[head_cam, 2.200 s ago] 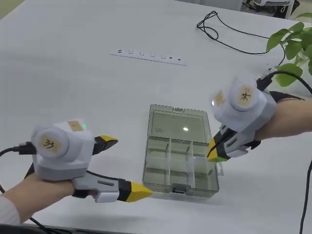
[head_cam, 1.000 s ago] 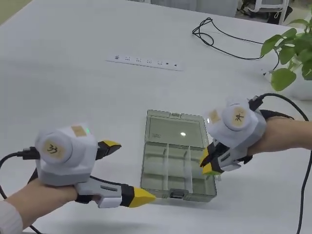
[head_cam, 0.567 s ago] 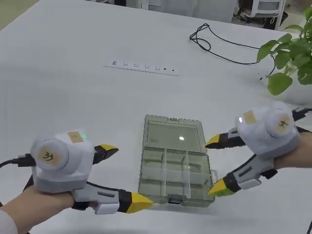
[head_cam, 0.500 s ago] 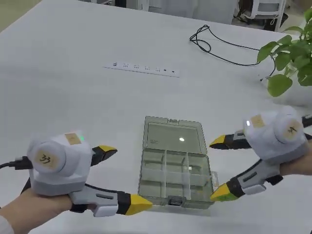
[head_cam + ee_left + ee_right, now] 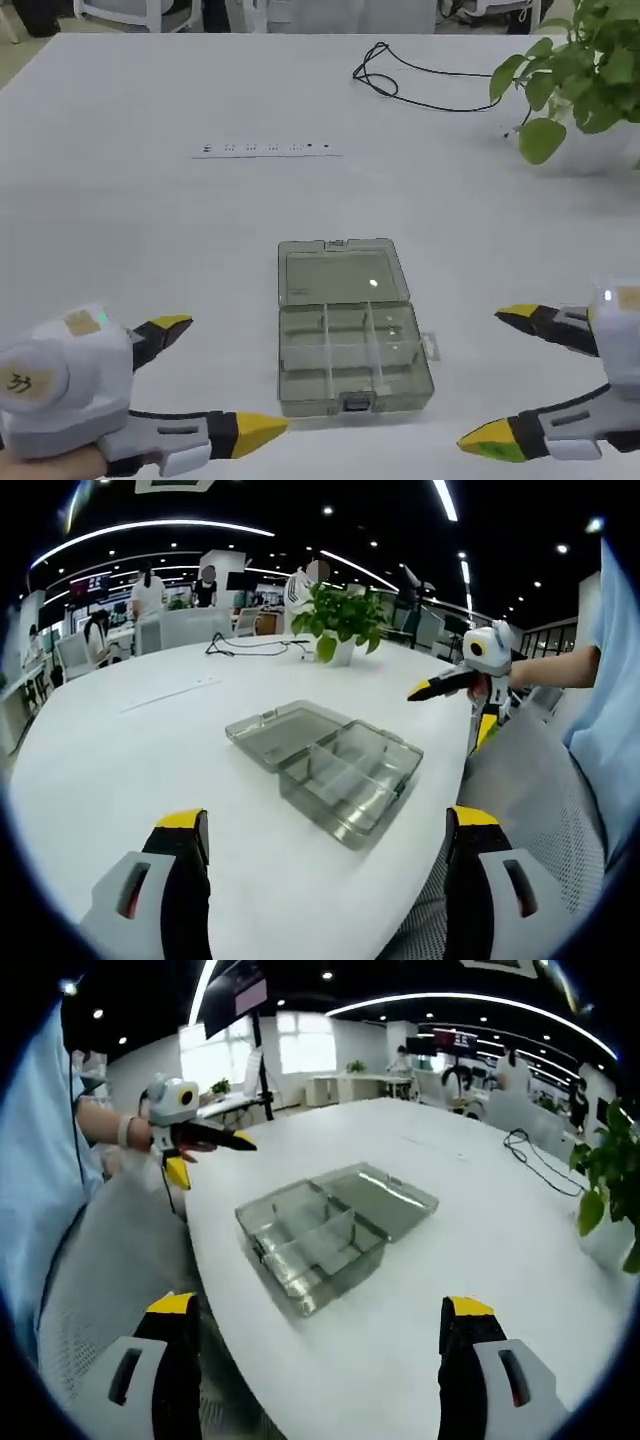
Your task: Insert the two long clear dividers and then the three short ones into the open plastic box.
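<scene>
Head view: left gripper (image 5: 218,375) low at near-left, jaws spread wide, yellow tips, nothing between them, hovering just off the box's near-left corner, not touching it. Right gripper (image 5: 495,377) at near-right, jaws also wide apart and empty, clear of the box's right side. Plastic box (image 5: 320,398) sits on the white table (image 5: 120,230) between the two grippers, close to the near edge. Box is smoky grey, see-through, rectangular. Its lid (image 5: 340,272) is hinged on the far side and folded flat back on the table, with a light glare spot on it. Small latch (image 5: 352,403) at the middle of the front wall. Clear dividers (image 5: 347,345) stand inside the base, crossing each other and splitting it into a grid of small compartments; exact count is hard to tell through the clear plastic. Small clear tab (image 5: 430,347) sticks out at the box's right edge, can't tell what it is. Left gripper view has the box centred ahead between its own jaws, the other gripper beyond it to the right, held by a person in a light blue sleeve. Farther out: white power strip (image 5: 265,149) beyond the box, coiled black cable (image 5: 400,85) at the far side, green potted plant (image 5: 575,70) at far right.
</scene>
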`<state>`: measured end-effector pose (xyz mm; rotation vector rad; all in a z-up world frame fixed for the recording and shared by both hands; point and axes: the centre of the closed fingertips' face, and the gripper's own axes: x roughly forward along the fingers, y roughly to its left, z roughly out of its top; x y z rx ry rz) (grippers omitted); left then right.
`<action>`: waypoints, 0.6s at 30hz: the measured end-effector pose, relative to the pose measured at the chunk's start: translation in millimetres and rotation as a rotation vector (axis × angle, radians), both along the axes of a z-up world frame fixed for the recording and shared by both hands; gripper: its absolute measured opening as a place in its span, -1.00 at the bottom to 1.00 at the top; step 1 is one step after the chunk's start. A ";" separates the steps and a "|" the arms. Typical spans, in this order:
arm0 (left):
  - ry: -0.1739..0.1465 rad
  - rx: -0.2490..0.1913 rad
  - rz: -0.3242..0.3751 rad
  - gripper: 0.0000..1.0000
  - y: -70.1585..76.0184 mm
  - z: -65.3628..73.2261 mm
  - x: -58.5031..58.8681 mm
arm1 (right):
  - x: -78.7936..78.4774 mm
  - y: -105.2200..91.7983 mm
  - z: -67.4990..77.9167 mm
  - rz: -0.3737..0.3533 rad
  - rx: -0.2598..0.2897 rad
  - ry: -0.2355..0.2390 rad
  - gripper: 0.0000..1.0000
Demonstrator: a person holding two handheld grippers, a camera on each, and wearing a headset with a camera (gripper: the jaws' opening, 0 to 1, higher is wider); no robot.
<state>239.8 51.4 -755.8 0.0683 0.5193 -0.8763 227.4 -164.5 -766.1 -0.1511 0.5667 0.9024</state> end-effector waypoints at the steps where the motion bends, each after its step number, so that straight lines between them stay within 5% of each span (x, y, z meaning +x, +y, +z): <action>1: -0.002 0.005 0.007 1.00 -0.5 1.4 -1.2 | 5.6 -8.2 5.0 -0.036 0.058 -0.010 1.00; 18: -0.022 0.016 0.047 1.00 -22.3 -5.4 -6.8 | -6.8 -18.5 -5.0 0.004 0.046 -0.016 1.00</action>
